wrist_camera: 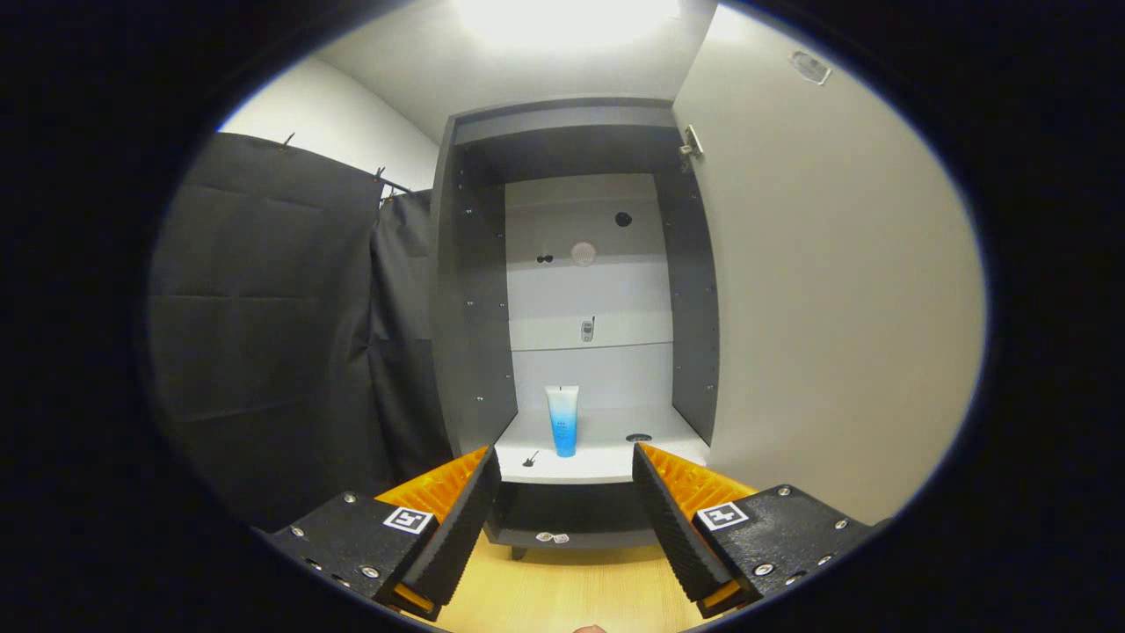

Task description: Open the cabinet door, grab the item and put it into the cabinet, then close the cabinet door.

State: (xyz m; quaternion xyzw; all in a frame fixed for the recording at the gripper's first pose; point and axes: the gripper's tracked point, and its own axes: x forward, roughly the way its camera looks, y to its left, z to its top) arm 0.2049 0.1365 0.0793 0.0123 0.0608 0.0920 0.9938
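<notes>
A grey cabinet [470, 290] stands straight ahead with its door [835, 290] swung wide open to the right. On its white shelf [606, 457] a white and blue tube [562, 420] stands upright on its cap, beyond my fingers. My gripper [567, 479] is open, its two orange-backed black fingers [470, 519] spread apart just short of the shelf's front edge, with nothing between them.
A small black bit [530, 460] lies on the shelf left of the tube, and a round dark hole [639, 437] sits to its right. Black cloth [272, 334] hangs left of the cabinet. A pale wooden surface [562, 589] lies below the fingers.
</notes>
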